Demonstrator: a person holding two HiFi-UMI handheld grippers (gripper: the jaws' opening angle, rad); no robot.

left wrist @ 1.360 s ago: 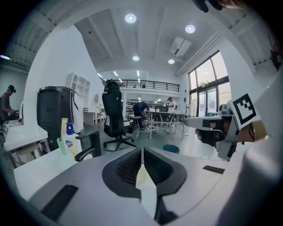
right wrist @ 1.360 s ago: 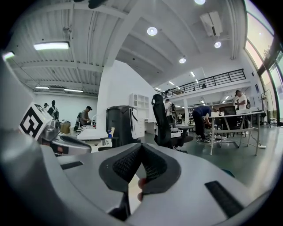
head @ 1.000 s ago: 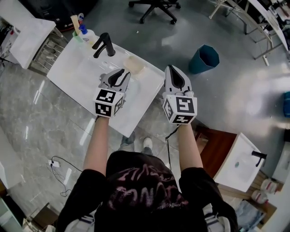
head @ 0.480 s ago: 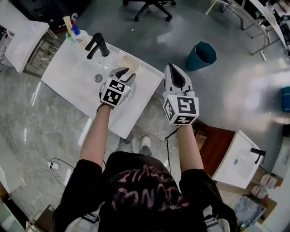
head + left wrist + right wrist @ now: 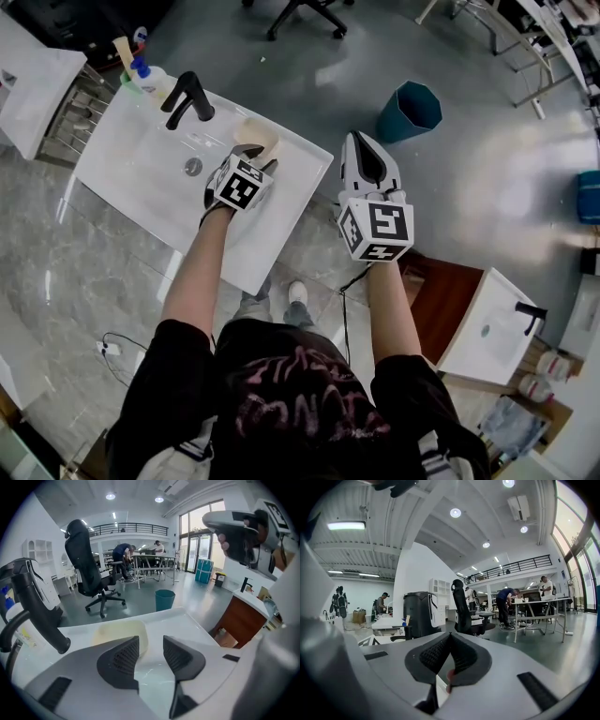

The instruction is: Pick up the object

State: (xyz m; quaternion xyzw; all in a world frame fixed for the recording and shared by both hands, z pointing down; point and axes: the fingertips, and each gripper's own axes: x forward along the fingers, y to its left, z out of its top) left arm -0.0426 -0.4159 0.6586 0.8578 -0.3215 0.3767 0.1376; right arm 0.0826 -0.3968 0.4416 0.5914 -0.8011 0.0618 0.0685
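The left gripper (image 5: 260, 156) had moved forward over the white worktop (image 5: 131, 178) toward the pale yellow object (image 5: 257, 137), which lay just ahead of it. Its jaws were opening, with nothing between them yet, probably to take the object. The right gripper (image 5: 360, 143) waited aside, its jaws closed and empty.

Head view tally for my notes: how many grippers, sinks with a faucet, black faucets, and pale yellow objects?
Grippers: 2, left gripper (jaws opening, nothing between them) and right gripper
Sinks with a faucet: 2
Black faucets: 2
Pale yellow object: 1
Total: 7
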